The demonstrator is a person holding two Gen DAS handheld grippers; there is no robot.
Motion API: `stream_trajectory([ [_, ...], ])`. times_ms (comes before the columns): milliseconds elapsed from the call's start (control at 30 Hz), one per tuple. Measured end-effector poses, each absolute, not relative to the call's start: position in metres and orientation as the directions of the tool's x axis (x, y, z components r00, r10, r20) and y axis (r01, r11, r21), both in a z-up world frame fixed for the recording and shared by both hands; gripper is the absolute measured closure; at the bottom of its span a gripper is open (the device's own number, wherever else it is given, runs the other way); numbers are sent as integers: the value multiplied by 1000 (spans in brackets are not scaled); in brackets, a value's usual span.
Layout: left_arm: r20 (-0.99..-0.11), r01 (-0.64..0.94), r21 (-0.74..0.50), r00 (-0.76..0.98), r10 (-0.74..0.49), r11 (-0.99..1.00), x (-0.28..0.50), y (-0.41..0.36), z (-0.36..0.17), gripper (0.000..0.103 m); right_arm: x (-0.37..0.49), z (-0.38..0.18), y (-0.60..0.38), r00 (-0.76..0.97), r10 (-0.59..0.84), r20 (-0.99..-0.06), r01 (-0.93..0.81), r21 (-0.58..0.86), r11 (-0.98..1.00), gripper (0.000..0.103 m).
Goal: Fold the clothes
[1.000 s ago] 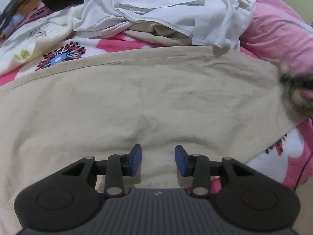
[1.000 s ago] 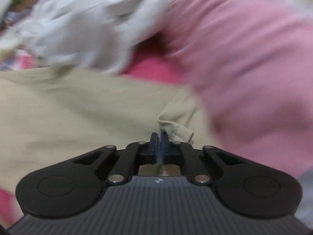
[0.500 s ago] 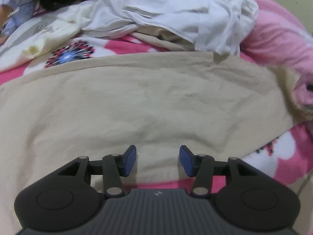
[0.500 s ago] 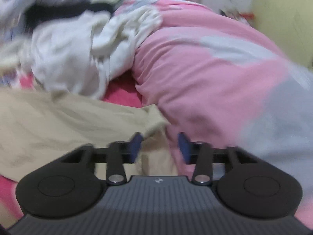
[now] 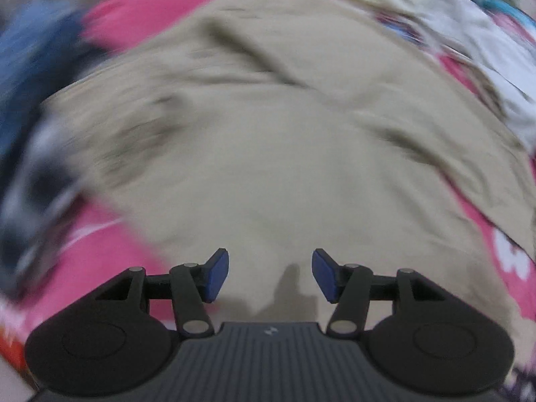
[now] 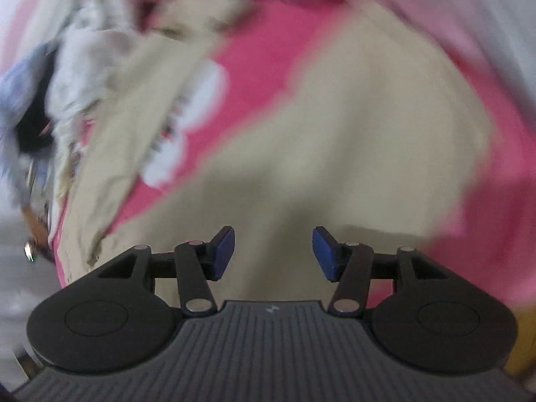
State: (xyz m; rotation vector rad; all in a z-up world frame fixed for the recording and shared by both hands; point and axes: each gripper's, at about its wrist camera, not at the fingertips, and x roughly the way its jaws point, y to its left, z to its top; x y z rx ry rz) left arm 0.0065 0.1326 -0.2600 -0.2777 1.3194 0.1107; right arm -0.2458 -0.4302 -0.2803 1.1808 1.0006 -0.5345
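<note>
Both views have swung and blurred since a second ago, and the right gripper (image 6: pixel 273 254), pinched on the beige garment's corner then, has let go. Its jaws have just been opening and stand apart with nothing between them, above the beige garment (image 6: pixel 361 127), which spreads from 6 o'clock toward 1 o'clock on the pink bed cover (image 6: pixel 264 50). The left gripper (image 5: pixel 269 276) has also just been widening; it stands apart and empty over the same beige garment (image 5: pixel 268 134). White clothes (image 5: pixel 482 43) lie at 2 o'clock in the left view.
</note>
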Motion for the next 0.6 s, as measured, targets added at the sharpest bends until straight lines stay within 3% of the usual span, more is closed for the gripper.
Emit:
stream_trajectory([
  [300, -944, -426, -212, 321, -72, 879, 0, 202, -291, 44, -287, -312, -413, 506, 143, -851, 854, 517, 57, 51],
  [600, -920, -468, -268, 383, -80, 842, 17, 227, -307, 45, -297, -317, -410, 527, 144, -837, 848, 530, -24, 49],
])
